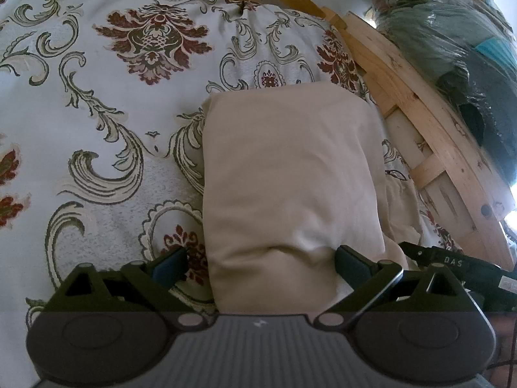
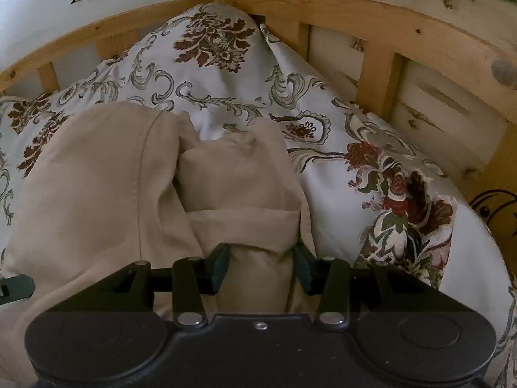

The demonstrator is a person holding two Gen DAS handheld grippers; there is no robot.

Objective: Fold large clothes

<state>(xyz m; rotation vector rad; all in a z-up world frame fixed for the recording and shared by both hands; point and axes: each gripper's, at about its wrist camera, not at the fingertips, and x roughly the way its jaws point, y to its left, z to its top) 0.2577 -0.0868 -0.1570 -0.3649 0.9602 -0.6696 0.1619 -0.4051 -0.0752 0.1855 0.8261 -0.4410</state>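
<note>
Floral bedspread covers a bed with a wooden frame. At two o'clock from the left gripper, a clear bag holds clothes. Its fingers stand wide astride the folded beige garment. The right gripper stands partly open around a fold, pads apart from it.

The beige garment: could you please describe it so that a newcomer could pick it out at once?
Start at the wooden bed frame and drop to the floral bedspread inside it. The beige garment lies folded on the bedspread, the only plain, unpatterned cloth there.
</note>
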